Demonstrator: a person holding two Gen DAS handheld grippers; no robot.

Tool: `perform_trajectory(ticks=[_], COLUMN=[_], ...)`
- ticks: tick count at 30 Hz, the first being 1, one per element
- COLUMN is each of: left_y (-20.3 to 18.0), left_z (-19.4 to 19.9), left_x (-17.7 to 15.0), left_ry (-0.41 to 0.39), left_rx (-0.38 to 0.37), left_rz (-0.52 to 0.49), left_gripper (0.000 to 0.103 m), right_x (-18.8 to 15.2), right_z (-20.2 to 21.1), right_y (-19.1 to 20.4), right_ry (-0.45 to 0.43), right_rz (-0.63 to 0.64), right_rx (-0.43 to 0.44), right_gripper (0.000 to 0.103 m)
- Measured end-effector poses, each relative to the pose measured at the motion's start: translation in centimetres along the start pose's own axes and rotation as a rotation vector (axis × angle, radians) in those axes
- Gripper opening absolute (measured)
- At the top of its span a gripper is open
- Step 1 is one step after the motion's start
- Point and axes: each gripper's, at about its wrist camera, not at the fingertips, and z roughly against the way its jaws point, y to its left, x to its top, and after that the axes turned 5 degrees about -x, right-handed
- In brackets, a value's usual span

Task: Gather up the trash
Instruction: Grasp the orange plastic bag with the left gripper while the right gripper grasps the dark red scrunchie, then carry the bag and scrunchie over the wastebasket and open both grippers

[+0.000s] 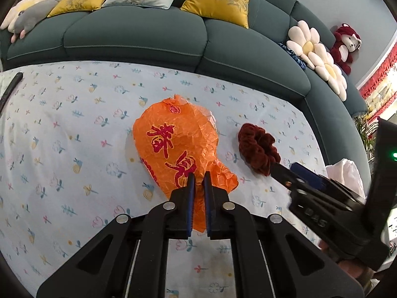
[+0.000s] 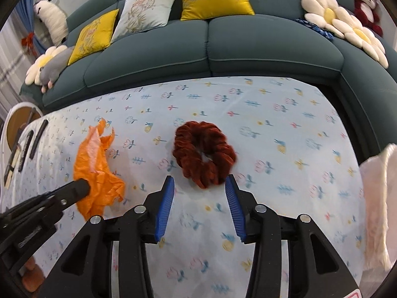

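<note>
A crumpled orange plastic bag [image 1: 173, 146] with red characters lies on the flowered tablecloth [image 1: 74, 124]. My left gripper [image 1: 199, 176] is shut on the bag's near edge, with film bunched between the blue pads. The right wrist view shows the same bag [image 2: 96, 164] pinched at its side by the left gripper [image 2: 83, 186]. A dark red velvet scrunchie [image 2: 203, 151] lies just right of the bag. My right gripper [image 2: 199, 177] stands open at the scrunchie's near edge, one finger on each side, pads not pressing. In the left wrist view the right gripper [image 1: 282, 167] reaches the scrunchie [image 1: 258, 149] from the right.
A white plastic bag [image 2: 377, 198] sits at the table's right edge. Black remotes [image 2: 37, 136] lie at the far left. A dark green sofa [image 2: 198, 49] with cushions and plush toys curves behind the table [image 2: 273, 114]. A round side table [image 2: 17, 121] stands left.
</note>
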Motion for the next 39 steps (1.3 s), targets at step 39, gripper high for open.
perform_trajectory(ticks=[39], left_y=[-12.8], left_z=[3.5], left_x=[1.6], left_ry=[-0.052], left_rx=[-0.063], left_rz=[-0.172], left_gripper=[0.007], right_x=[2.4], right_z=[8.8], right_y=[-8.7], right_ry=[-0.154], right_rz=[-0.092], right_rx=[-0.06], right_gripper=[0.015])
